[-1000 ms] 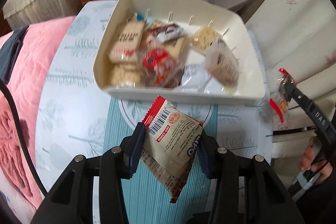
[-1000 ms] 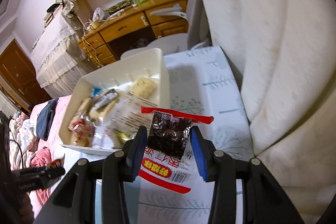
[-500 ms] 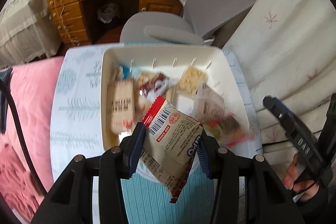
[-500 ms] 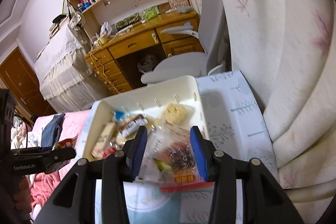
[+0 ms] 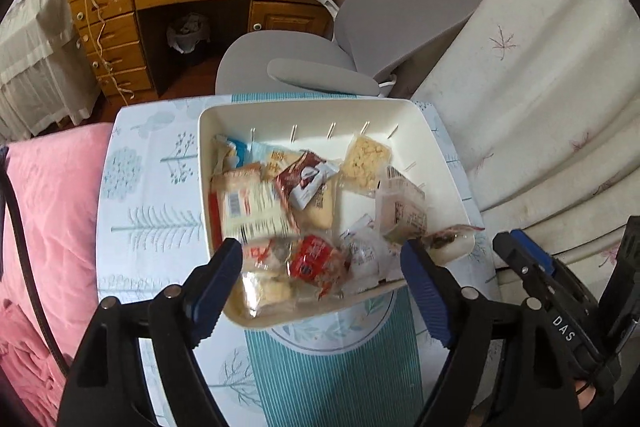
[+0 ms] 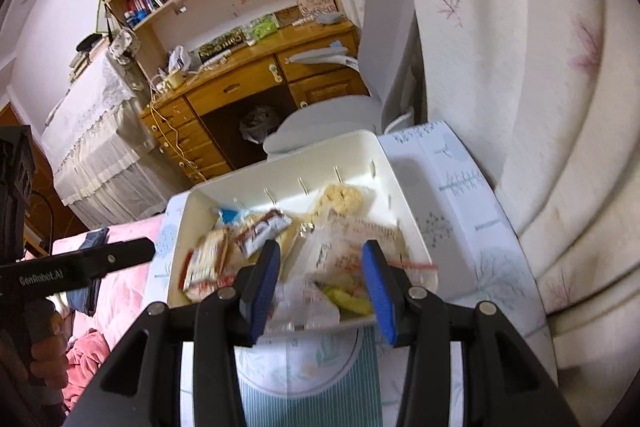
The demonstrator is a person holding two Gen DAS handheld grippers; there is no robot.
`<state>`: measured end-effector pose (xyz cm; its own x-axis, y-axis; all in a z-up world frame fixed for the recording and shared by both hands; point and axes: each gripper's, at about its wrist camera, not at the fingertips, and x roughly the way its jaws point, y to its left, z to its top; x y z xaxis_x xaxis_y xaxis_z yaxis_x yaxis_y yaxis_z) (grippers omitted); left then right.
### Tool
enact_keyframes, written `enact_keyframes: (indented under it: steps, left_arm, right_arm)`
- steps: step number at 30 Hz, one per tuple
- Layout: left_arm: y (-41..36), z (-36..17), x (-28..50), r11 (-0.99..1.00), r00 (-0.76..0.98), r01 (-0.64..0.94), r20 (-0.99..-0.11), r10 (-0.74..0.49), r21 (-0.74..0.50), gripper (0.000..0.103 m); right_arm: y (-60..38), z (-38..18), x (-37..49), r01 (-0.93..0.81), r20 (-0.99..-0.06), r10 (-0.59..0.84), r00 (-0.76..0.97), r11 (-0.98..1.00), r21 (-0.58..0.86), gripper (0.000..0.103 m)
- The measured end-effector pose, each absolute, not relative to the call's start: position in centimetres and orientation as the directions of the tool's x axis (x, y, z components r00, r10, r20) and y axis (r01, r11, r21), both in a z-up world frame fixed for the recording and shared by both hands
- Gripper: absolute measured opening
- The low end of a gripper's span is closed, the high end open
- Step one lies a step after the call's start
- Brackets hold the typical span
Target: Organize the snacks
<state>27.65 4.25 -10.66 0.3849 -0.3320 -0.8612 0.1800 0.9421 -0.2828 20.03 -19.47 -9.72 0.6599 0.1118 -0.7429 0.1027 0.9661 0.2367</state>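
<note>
Left wrist: tray (image 5: 442, 163) long axis crosswise.

Snack packets (image 5: 280, 211) are lying heaped inside the bin (image 5: 444, 163), which is sitting on the bench (image 5: 152, 195). An office chair (image 5: 360, 39) is standing behind it, a desk (image 5: 192, 3) farther back, bedding (image 5: 52, 211) lying left.

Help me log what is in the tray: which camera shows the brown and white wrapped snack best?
The left wrist view shows the brown and white snack best: seen from above, sharp, lying uncovered on other packets in the white tray. The right wrist view shows it smaller, blurred and at a lower angle, just beyond its hand-held gripper's left finger.
</note>
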Motion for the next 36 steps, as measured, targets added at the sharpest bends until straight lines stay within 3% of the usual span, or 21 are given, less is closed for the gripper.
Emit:
enact_keyframes:
  steps: [6,14,25,29,36]
  left_arm:
    - [5.1,-12.5,23.3,0.946,0.323,0.134,-0.889,-0.324,-0.296,0.085]
    - [5.3,-14.2,15.0,0.968,0.246,-0.040,-0.941,-0.232,-0.249,0.086]
    - [1.7,-8.7,5.5,0.963,0.381,-0.067,-0.899,-0.216,-0.260,0.092]
    - [0.6,-6.1,4.1,0.966,0.452,-0.056,-0.870,-0.199,-0.251,0.101]
    - [-0.9,-3.0,1.0,0.983,0.538,-0.055,-0.835,-0.119,-0.175,0.102]
  right_arm:
    - [-18.8,-10.6,17.4,0.121,-0.789,0.123,0.602,0.963,0.242,0.049]
    - [-17.9,-11.2,12.5,0.054,-0.848,0.216,0.484,0.960,0.275,0.071]
    - [-19.5,-7.2,3.7,-0.031,-0.889,0.241,0.388,0.968,0.249,0.099]
    - [-19.9,-4.7,1.6,-0.078,-0.890,0.215,0.402,0.976,0.201,0.103]
    - [-19.5,-1.3,-1.5,-0.130,-0.854,0.214,0.475,0.976,0.173,0.103]
